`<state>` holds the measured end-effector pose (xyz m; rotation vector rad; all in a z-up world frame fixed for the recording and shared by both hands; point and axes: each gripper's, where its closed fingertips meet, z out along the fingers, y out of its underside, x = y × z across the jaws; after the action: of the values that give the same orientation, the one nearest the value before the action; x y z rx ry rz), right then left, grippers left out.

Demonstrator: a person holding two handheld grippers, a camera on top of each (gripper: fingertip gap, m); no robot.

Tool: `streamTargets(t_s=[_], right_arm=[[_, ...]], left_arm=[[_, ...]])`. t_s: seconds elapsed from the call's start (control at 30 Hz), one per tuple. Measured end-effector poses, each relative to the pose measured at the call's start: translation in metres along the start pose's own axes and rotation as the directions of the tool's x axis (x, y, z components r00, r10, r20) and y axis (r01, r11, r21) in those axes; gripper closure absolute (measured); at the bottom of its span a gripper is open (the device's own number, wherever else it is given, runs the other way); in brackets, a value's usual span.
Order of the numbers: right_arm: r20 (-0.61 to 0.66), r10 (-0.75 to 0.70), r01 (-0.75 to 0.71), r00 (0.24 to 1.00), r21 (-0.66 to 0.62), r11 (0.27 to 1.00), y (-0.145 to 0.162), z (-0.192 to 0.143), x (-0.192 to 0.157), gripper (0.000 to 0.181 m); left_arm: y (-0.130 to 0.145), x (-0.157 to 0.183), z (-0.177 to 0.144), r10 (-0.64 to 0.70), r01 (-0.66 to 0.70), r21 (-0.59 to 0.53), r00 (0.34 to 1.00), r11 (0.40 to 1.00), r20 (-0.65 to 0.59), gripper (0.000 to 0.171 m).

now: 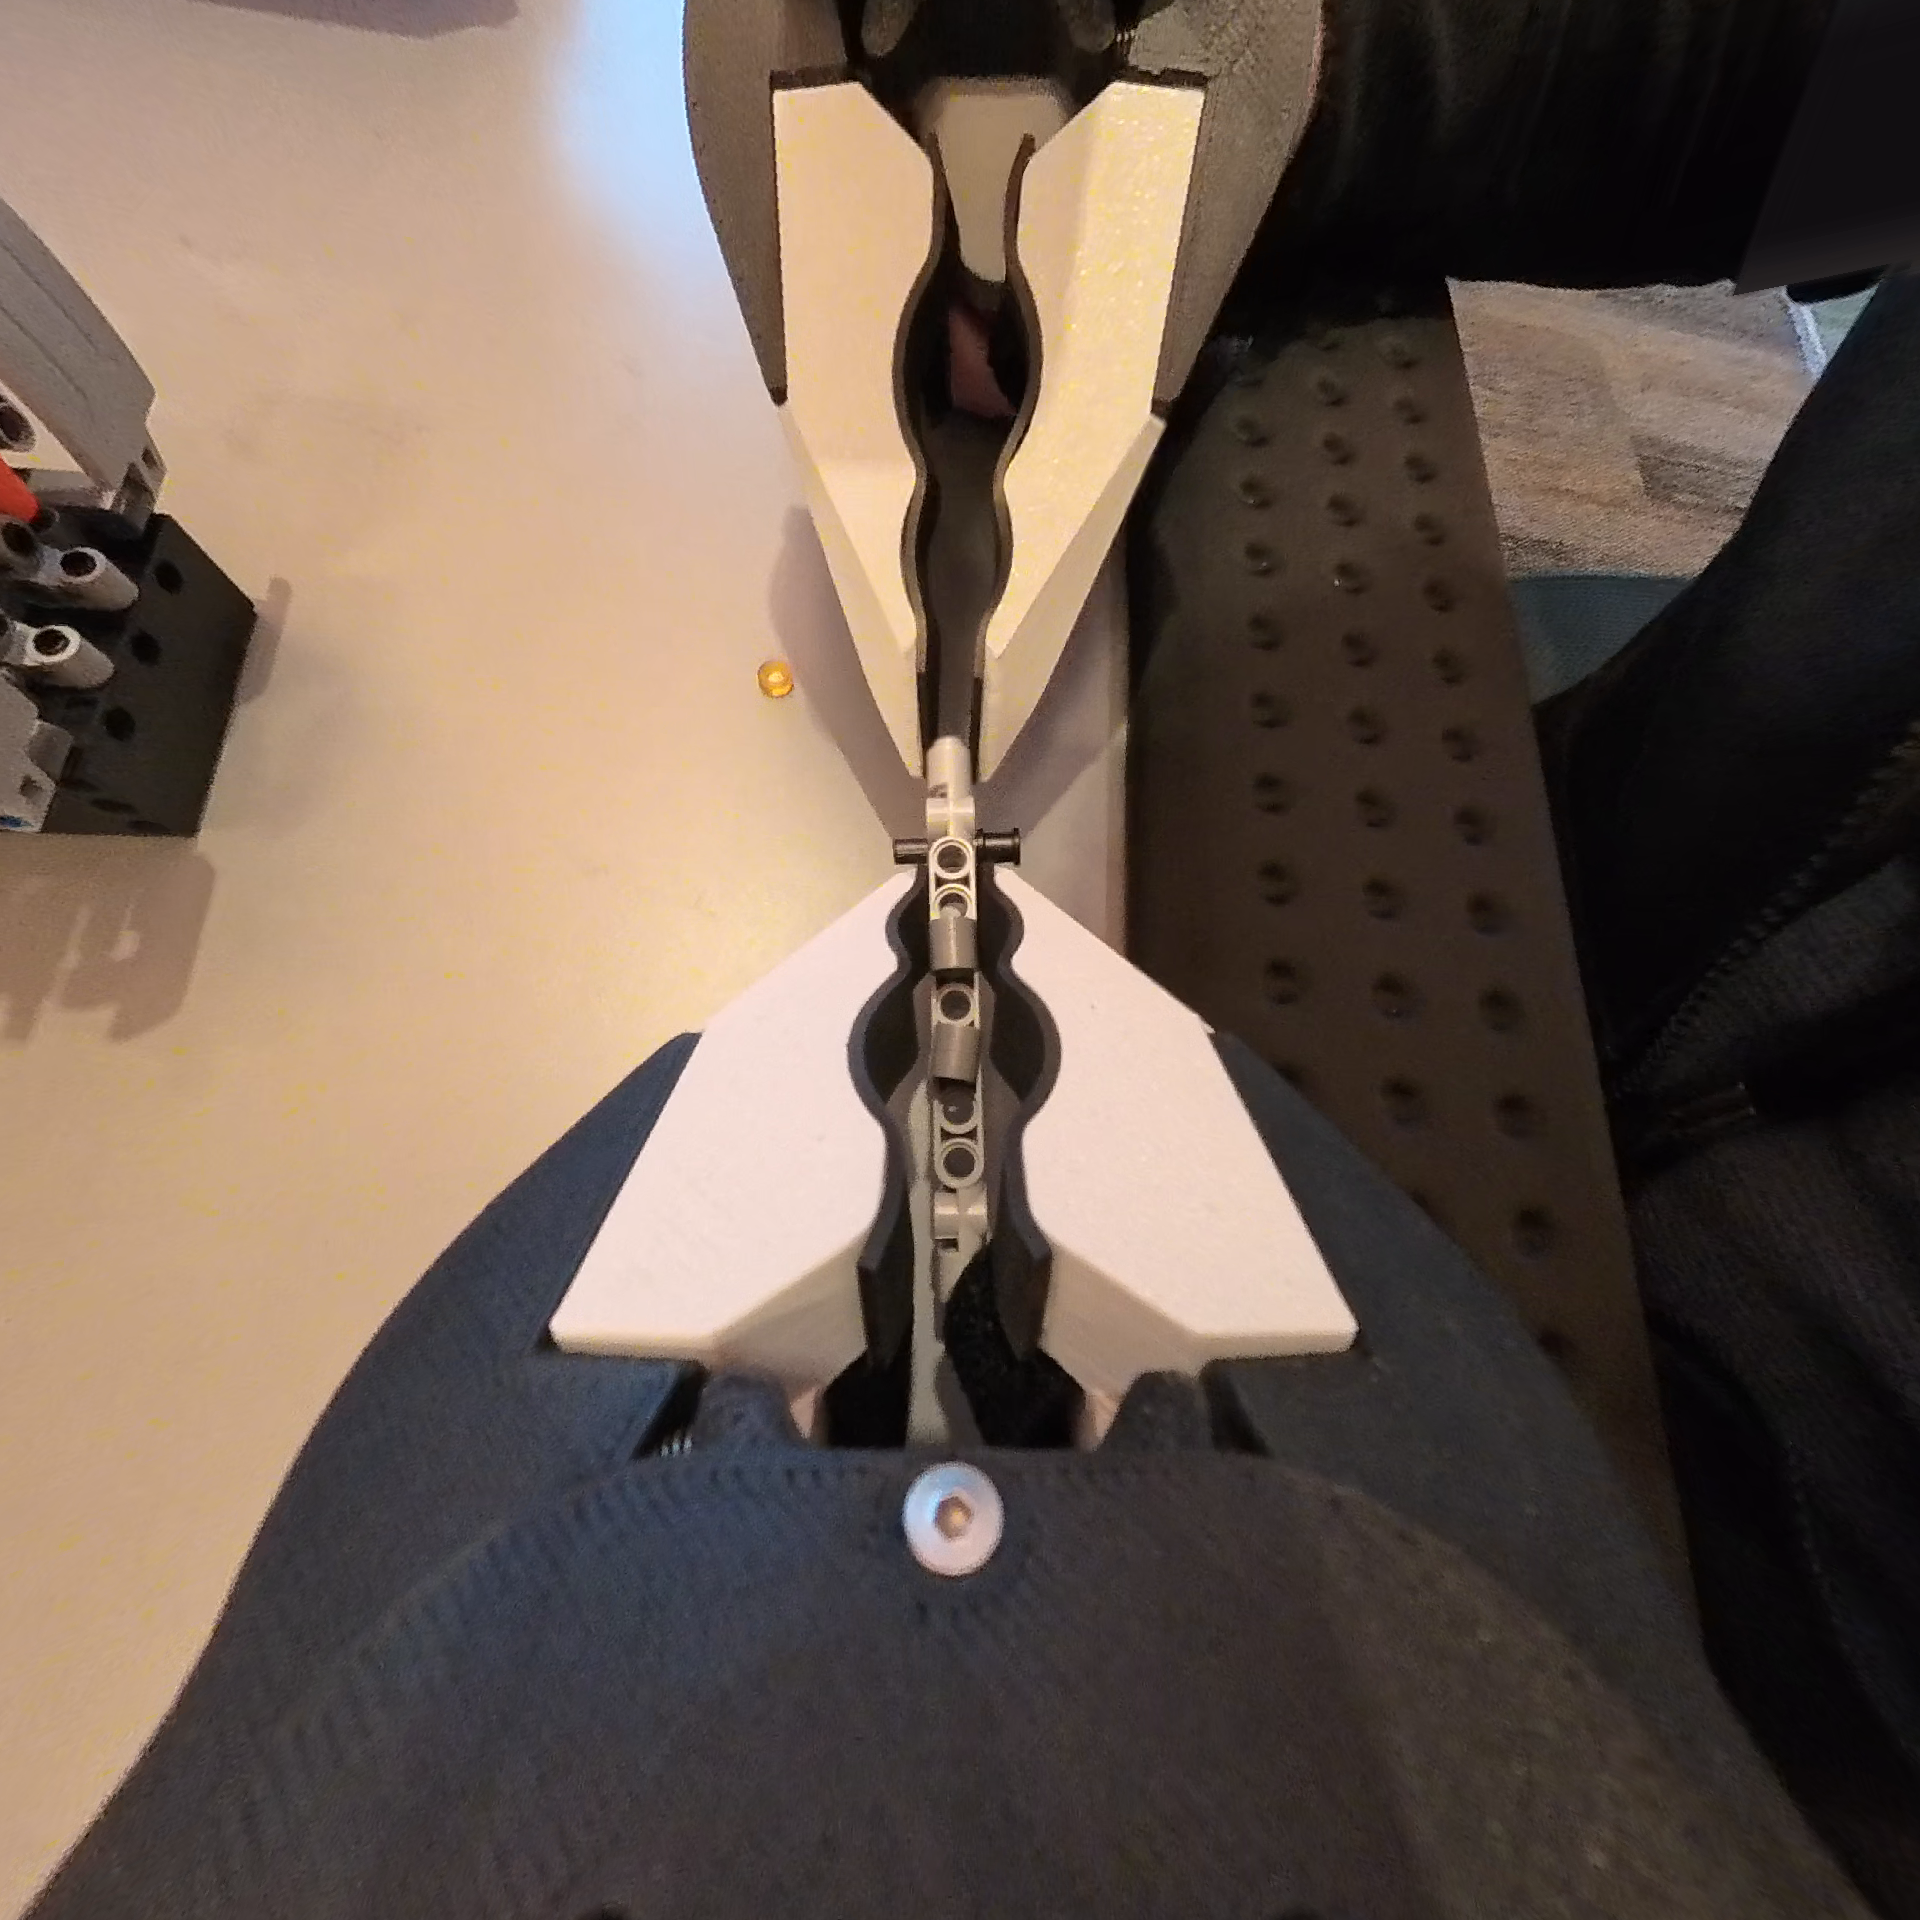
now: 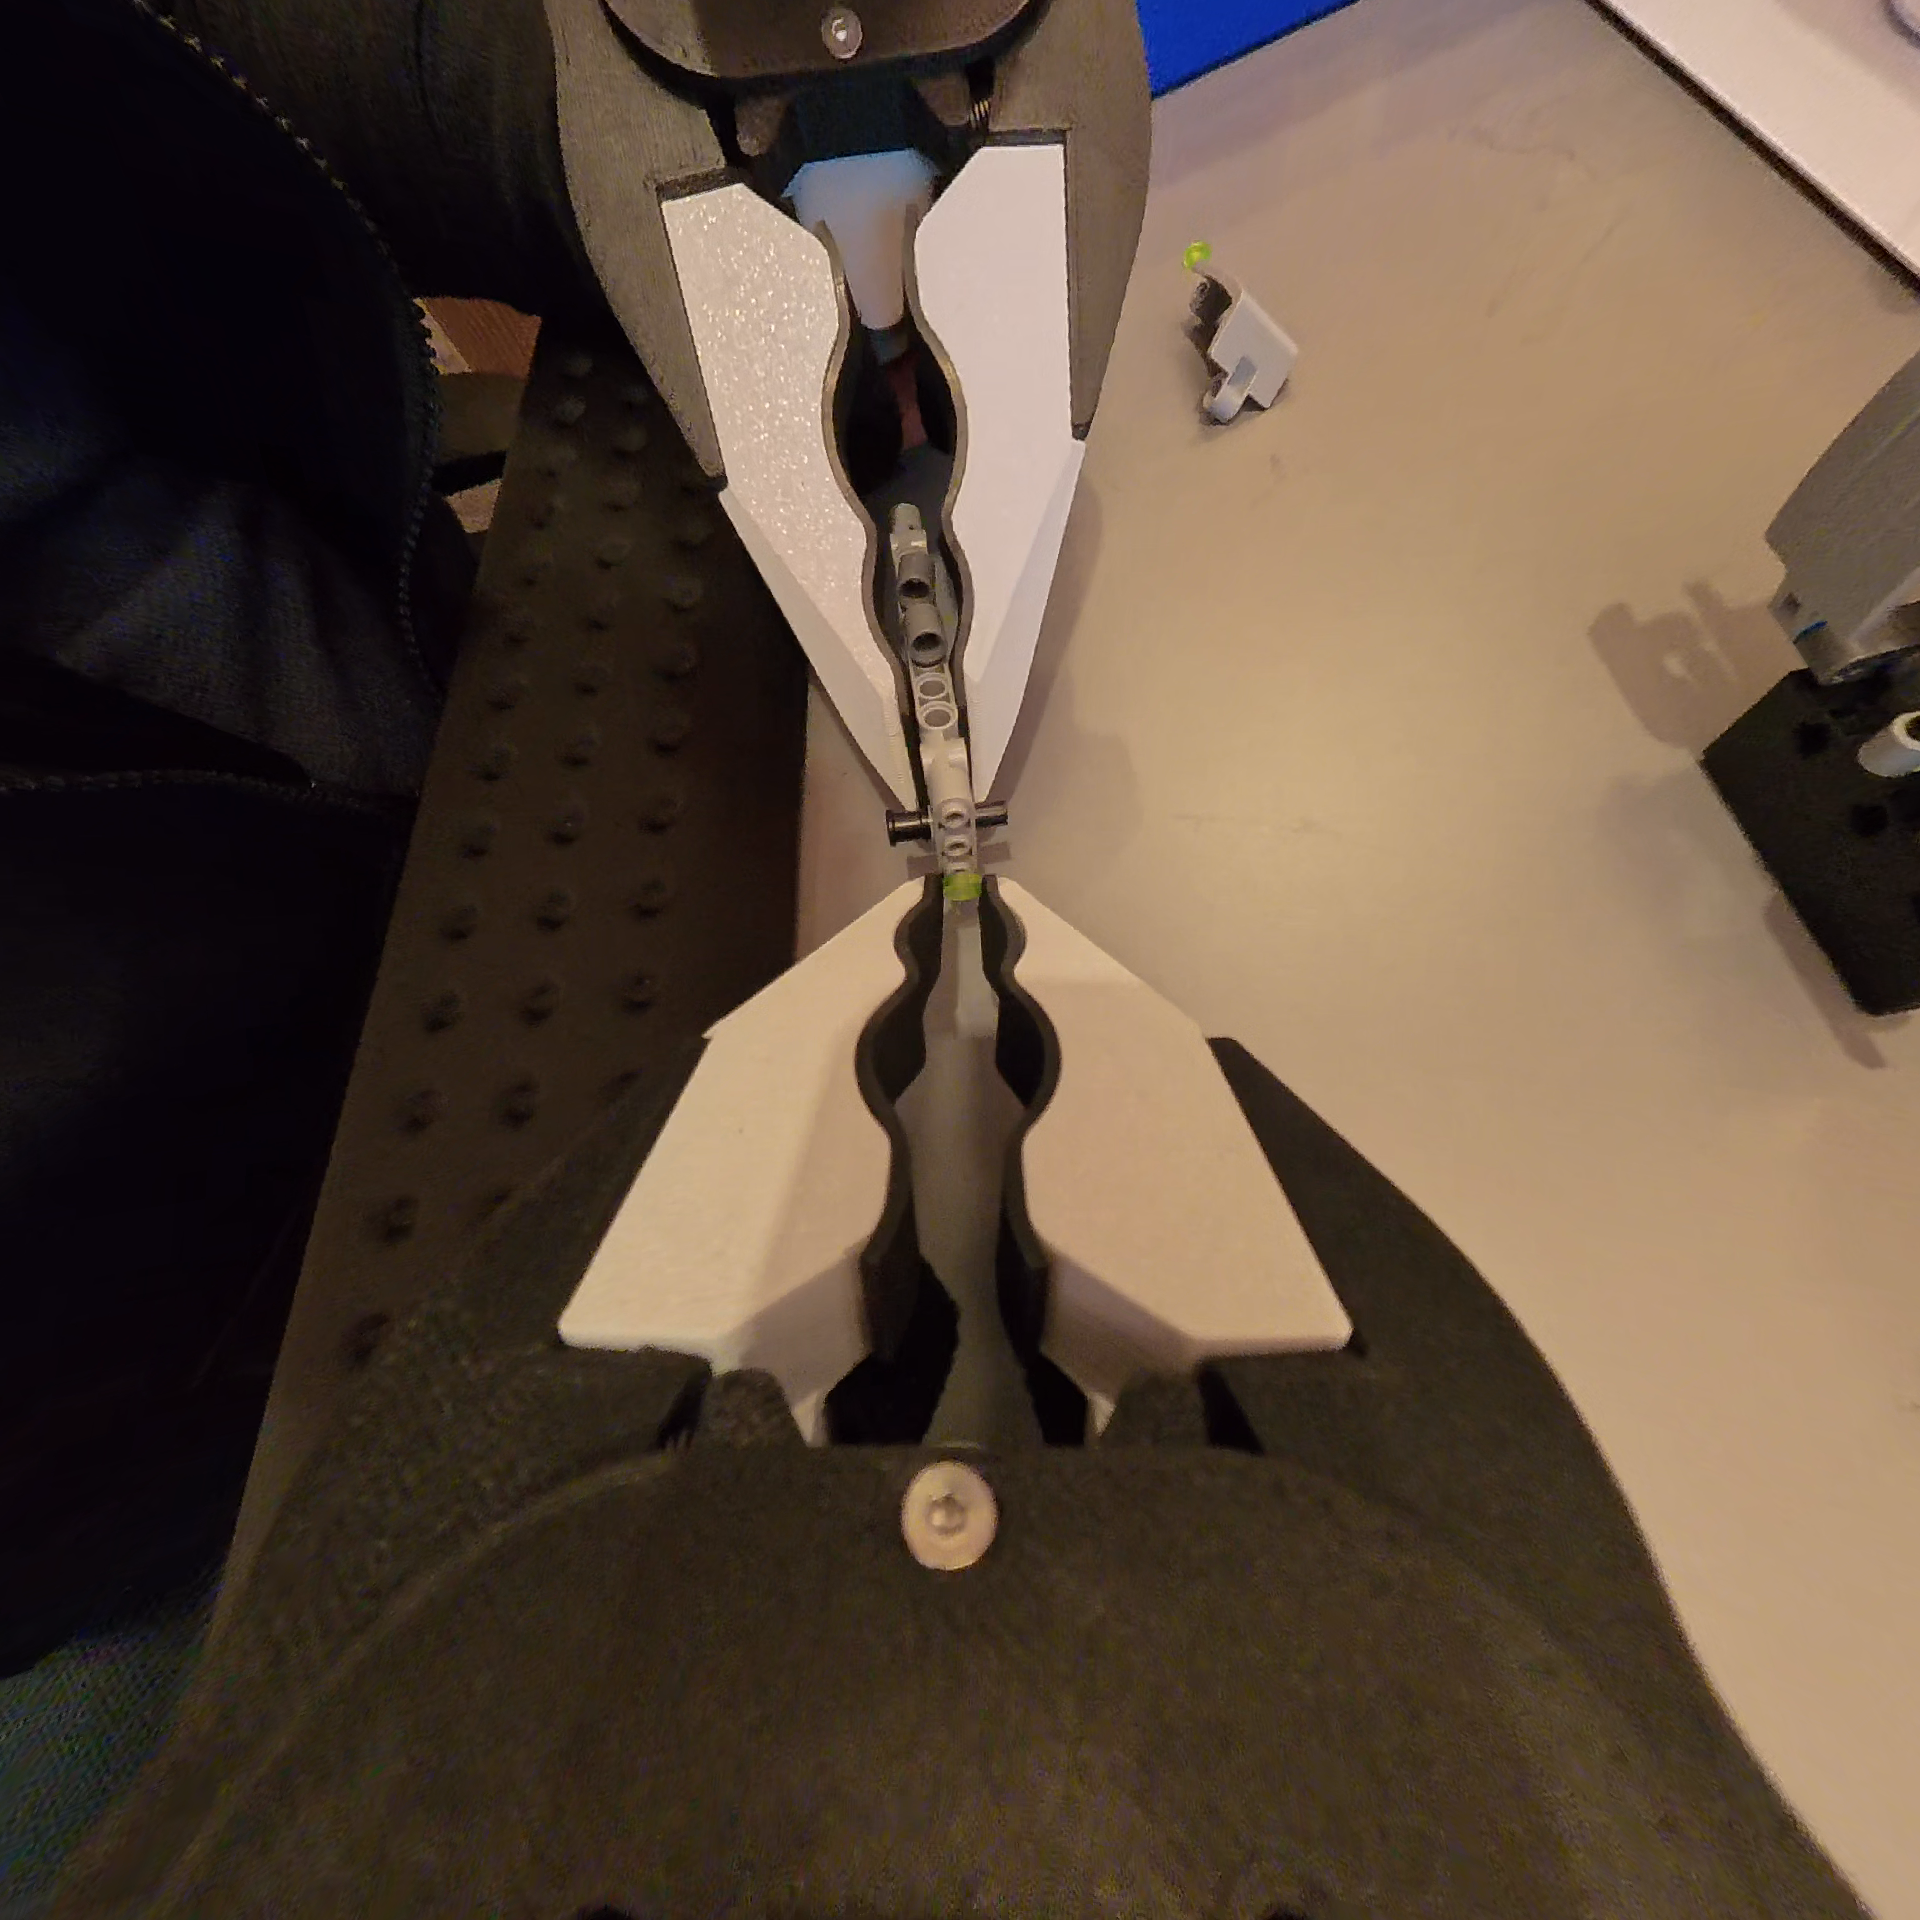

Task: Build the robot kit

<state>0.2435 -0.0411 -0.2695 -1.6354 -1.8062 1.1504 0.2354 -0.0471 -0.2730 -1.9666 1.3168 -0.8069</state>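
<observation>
Left hand-held gripper (image 1: 956, 904): white wedge fingers with black wavy pads, clamped on a slender light-grey perforated plastic construction beam assembly (image 1: 954, 997) that runs lengthwise between the pads, its tip protruding past the fingertips. A short black plastic pin (image 1: 956, 847) crosses that tip.

Right hand-held gripper (image 2: 958, 891): same build, tip to tip with the left one, fingers drawn together on a small translucent lime-green round stud (image 2: 961, 885) set against the beam's end.

Both are held above the near edge of the pale beige table (image 1: 468, 364), beside a black dimpled armrest-like pad (image 1: 1371, 779) and dark clothing of a person (image 1: 1766, 935).

On the table:
- small translucent amber round stud (image 1: 775, 680), near the near edge
- black perforated block carrying grey building pieces (image 1: 114, 665), farther in
- loose light-grey bracket piece (image 2: 1242, 348) with a lime-green bead on a stalk (image 2: 1197, 255) just beside it
- white board (image 2: 1787, 114), at the far corner
</observation>
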Motion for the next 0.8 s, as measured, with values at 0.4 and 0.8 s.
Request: streamTargets(t_s=[0.4, 0.8], right_arm=[[0.014, -0.011, 0.011, 1.0, 0.04, 0.999, -0.006, -0.004, -0.003, 0.177], [-0.001, 0.01, -0.01, 1.0, 0.101, 0.995, -0.016, -0.011, 0.001, 0.176]], left_arm=[[-0.006, -0.003, -0.003, 0.019, -0.02, 0.025, 0.999, 0.999, 0.033, 0.167], [-0.017, -0.003, -0.01, 0.026, -0.03, 0.082, 0.999, 0.996, 0.044, 0.166]])
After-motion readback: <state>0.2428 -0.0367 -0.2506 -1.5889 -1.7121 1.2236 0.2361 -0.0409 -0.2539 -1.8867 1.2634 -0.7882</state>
